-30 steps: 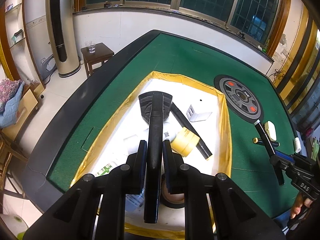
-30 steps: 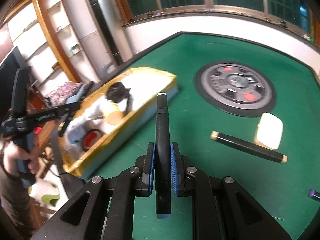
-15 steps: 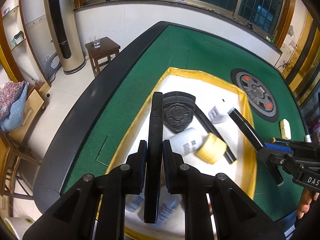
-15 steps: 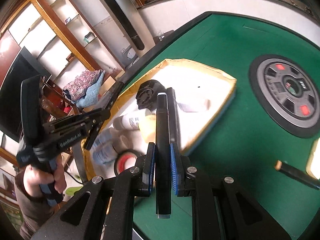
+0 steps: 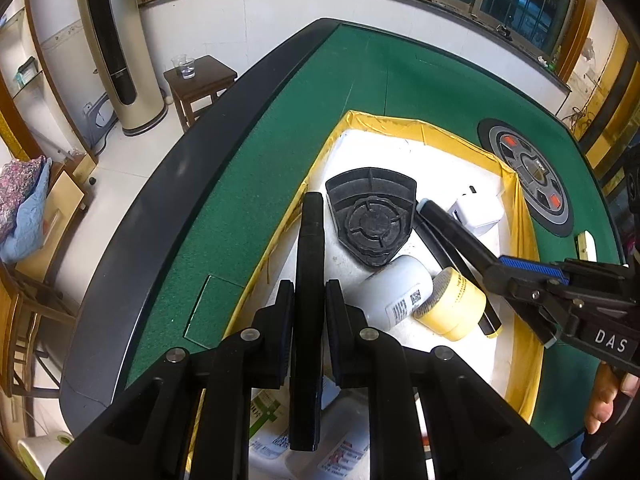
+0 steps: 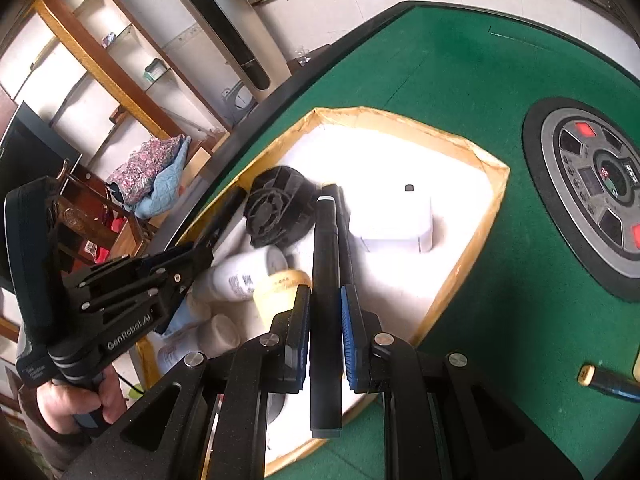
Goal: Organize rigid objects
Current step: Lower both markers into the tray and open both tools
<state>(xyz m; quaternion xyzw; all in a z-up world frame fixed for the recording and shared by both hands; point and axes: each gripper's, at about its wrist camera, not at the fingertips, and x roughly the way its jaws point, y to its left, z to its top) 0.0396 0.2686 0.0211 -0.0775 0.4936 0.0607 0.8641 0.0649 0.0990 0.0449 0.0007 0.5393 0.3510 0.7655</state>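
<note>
A white foam tray (image 5: 416, 122) with a yellow taped rim lies on the green felt table. In it are a black fan-shaped plastic part (image 5: 370, 216), a white bottle (image 5: 396, 292), a yellow tape roll (image 5: 456, 308), a white adapter (image 5: 478, 216) and a black stick (image 5: 490, 320). My left gripper (image 5: 308, 300) is shut on a long black bar (image 5: 310, 240) over the tray's left side. My right gripper (image 6: 326, 300) is shut on another black stick (image 6: 326, 248), tilted down over the tray's middle. Each gripper shows in the other's view, the right gripper (image 5: 494, 276) and the left gripper (image 6: 202, 252).
A round grey control panel (image 6: 592, 188) is set in the felt right of the tray. A black stick with cream ends (image 6: 612, 380) and a pale block (image 5: 586, 246) lie on the felt nearby. The table's black edge (image 5: 168, 208) runs left; a stool with a cup (image 5: 200, 76) stands beyond.
My right gripper has swung left from over the felt to over the tray, still holding its stick. My left gripper has moved a little forward and down over the tray with its bar.
</note>
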